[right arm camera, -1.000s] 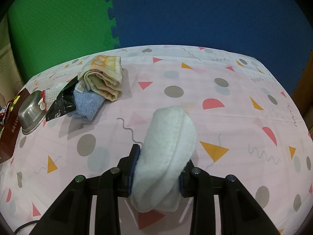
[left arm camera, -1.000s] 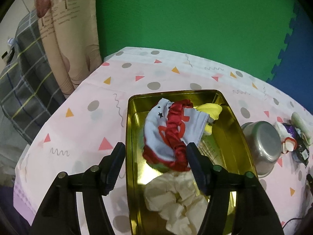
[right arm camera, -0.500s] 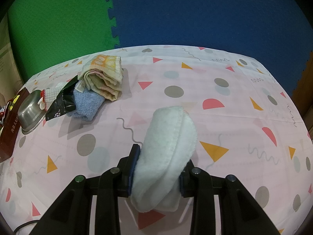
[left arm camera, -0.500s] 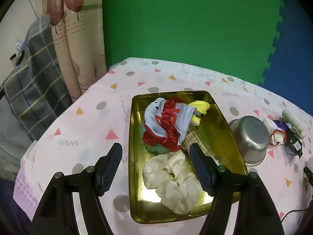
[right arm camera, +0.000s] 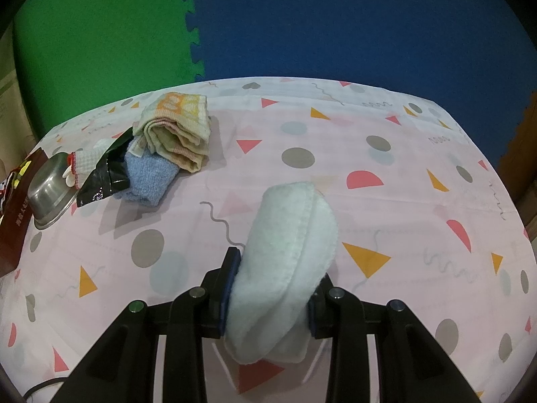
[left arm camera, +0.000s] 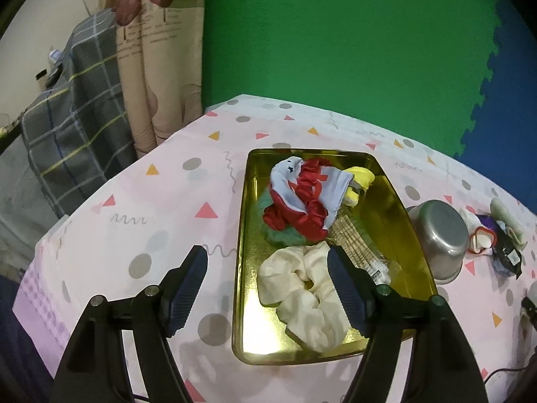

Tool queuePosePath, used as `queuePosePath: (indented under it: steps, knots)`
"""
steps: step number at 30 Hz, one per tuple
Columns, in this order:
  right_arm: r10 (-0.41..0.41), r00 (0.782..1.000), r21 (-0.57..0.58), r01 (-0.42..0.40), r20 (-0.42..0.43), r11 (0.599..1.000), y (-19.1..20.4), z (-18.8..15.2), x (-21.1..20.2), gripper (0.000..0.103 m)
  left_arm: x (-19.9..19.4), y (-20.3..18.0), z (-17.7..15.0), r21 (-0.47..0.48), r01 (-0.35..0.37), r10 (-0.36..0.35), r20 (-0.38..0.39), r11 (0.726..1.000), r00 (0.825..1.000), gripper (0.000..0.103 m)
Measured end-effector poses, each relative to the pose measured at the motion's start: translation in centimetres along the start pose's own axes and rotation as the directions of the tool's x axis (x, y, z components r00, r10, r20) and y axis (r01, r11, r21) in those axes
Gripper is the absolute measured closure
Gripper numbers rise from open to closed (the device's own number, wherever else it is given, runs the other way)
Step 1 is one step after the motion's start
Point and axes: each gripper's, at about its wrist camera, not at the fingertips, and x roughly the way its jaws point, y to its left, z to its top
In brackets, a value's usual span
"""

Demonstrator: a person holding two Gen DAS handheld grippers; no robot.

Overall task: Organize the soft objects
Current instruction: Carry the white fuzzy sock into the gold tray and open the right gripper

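A gold tray (left arm camera: 396, 201) holds a cream scrunchie (left arm camera: 302, 288), a red scrunchie (left arm camera: 302, 208) on a pale blue cloth, a green cloth and a yellow item. My left gripper (left arm camera: 268, 278) is open and empty, above the tray's near end. My right gripper (right arm camera: 268, 288) is shut on a folded white towel (right arm camera: 288, 255), held above the pink tablecloth. A folded beige towel (right arm camera: 178, 131) and a blue cloth (right arm camera: 147, 178) lie at the far left in the right wrist view.
An upturned steel bowl (left arm camera: 439, 235) sits right of the tray, also shown in the right wrist view (right arm camera: 50, 191). A black packet (right arm camera: 100, 181) and a small white-red cloth (right arm camera: 80, 164) lie beside it. A cable runs at the table's near edge.
My left gripper has pulled back and up from the tray, leaving the cream scrunchie lying in it. My right gripper holds still with the white towel.
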Motion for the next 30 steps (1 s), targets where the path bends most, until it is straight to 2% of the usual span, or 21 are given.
queuePosePath:
  steps: [9,17,26,30]
  knots:
    - [-0.014,1.000,-0.010,0.014,0.004,1.000,0.9,0.2,-0.6,0.074,0.0,-0.1,0.0,0.030,-0.034,0.033,0.028,0.999,0.999,0.027]
    - [0.008,1.000,-0.037,-0.007,0.027,0.999,2.8,0.3,-2.5,0.075,0.2,1.2,0.3,-0.029,-0.025,0.026,0.018,0.999,1.000,0.026]
    - [0.090,0.994,-0.107,-0.084,0.057,0.991,7.1,1.3,-5.1,0.075,0.3,1.7,0.4,-0.049,-0.035,0.036,0.011,0.998,0.999,0.026]
    - [0.157,0.986,-0.169,-0.145,0.058,0.975,10.2,2.0,-6.1,0.075,0.3,2.4,0.5,-0.077,-0.044,0.044,0.005,0.996,0.999,0.025]
